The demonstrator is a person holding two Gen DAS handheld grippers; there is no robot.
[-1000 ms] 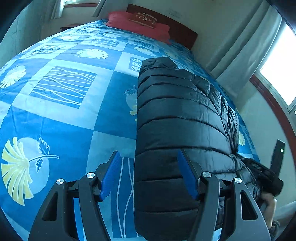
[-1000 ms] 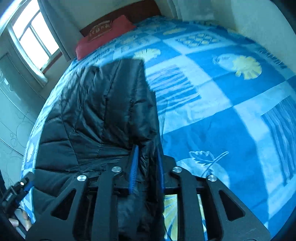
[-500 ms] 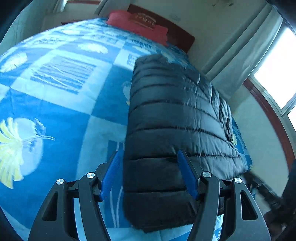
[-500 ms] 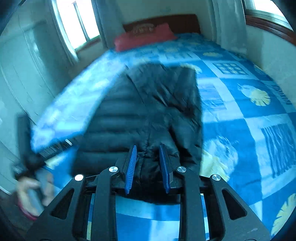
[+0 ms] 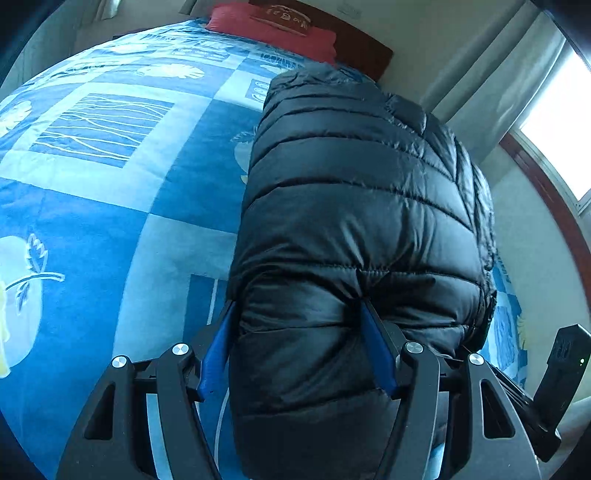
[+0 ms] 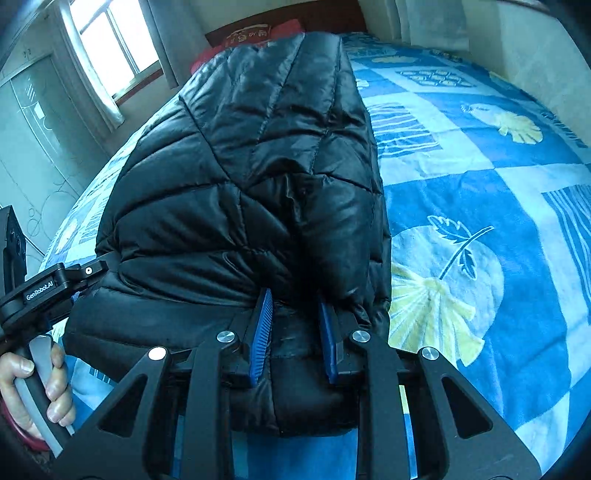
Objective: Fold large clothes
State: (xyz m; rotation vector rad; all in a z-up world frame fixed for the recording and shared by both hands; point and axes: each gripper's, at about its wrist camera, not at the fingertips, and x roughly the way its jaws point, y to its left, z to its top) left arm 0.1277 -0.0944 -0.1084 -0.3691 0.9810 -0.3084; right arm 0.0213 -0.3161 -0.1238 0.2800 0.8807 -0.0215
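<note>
A black quilted puffer jacket (image 5: 354, 206) lies folded lengthwise on the blue patterned bed (image 5: 110, 206). It also shows in the right wrist view (image 6: 251, 177). My left gripper (image 5: 297, 347) stands wide around the jacket's near left hem, its blue pads pressing into the fabric. My right gripper (image 6: 295, 328) is nearly closed, pinching a fold of the jacket's near right hem between its blue pads. The left gripper's body and the hand holding it show at the left edge of the right wrist view (image 6: 40, 291).
A red pillow (image 5: 273, 26) lies by the dark wooden headboard at the far end. Windows with curtains (image 6: 110, 48) flank the bed's jacket side. The bed's near edge runs just under both grippers. Open bedspread (image 6: 480, 184) stretches away from the jacket.
Both grippers moved forward onto the jacket's near hem. The left gripper now straddles and presses the hem; the right gripper's view swung back to face along the jacket.
</note>
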